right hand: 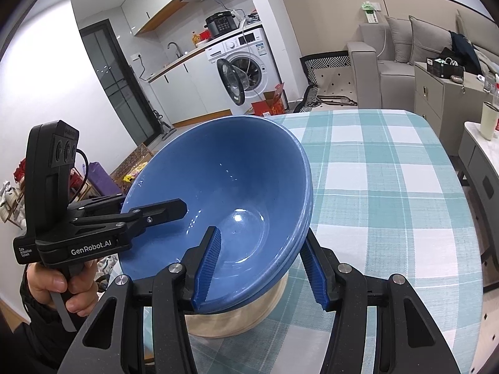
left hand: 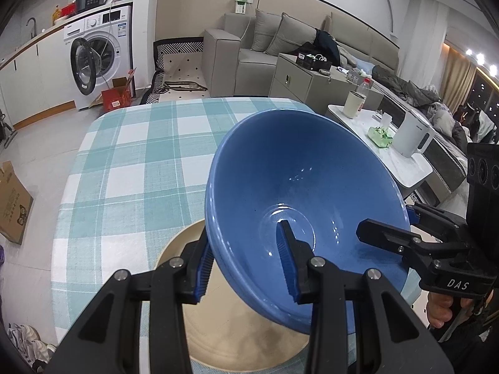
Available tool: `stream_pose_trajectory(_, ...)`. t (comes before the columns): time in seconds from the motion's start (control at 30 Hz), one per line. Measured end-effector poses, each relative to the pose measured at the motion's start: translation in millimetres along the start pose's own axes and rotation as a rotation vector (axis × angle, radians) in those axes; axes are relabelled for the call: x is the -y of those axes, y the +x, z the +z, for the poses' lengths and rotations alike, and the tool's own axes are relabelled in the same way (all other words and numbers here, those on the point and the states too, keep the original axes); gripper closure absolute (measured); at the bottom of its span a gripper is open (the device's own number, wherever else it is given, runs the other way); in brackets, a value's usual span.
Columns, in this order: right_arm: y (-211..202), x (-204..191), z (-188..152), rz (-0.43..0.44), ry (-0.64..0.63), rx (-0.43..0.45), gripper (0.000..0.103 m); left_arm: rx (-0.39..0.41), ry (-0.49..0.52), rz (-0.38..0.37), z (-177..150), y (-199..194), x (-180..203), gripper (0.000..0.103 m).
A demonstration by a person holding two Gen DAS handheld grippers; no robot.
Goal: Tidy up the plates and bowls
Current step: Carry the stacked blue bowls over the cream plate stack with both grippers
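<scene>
A big blue bowl (left hand: 299, 187) hangs tilted over the table, carried between both grippers. My left gripper (left hand: 246, 265) is shut on its near wall, one finger inside and one outside. My right gripper (left hand: 383, 221) clamps the rim on the right side. In the right wrist view the same blue bowl (right hand: 224, 180) fills the middle. There my right gripper (right hand: 262, 268) pinches its near wall and my left gripper (right hand: 154, 202) holds the left rim, a hand on its handle. A cream bowl (right hand: 243, 318) stands directly under the blue one; whether they touch I cannot tell. Part of this cream bowl (left hand: 230, 327) shows below.
The table wears a teal and white check cloth (left hand: 131, 162). To the right a low white side table (left hand: 414, 174) carries a white kettle (left hand: 414, 137) and a cup (left hand: 352, 103). A cardboard box (left hand: 12, 205) lies on the floor at left, a washing machine (left hand: 96, 53) stands beyond.
</scene>
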State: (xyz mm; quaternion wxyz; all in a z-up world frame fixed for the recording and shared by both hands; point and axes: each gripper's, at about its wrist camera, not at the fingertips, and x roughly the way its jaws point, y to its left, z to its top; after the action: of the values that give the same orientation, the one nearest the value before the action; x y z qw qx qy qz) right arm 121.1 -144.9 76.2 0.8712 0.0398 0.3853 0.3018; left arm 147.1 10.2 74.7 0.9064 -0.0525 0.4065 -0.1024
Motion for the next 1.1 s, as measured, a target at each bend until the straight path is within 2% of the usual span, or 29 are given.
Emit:
stream_pose_trajectory(0.6, 21.3, -28.5, -8.1, 0.003, -0.044, -0.035, 0.049, 0.011, -0.041, 0.027, -20.6, -6.9, -25.5, 0.066)
stream_pose_trajectory(1.1, 38.8, -28.1, -11.1, 0.029, -0.03, -0.071, 0.049, -0.012, -0.062, 0.041, -30.6, -0.3, -38.7, 0.066)
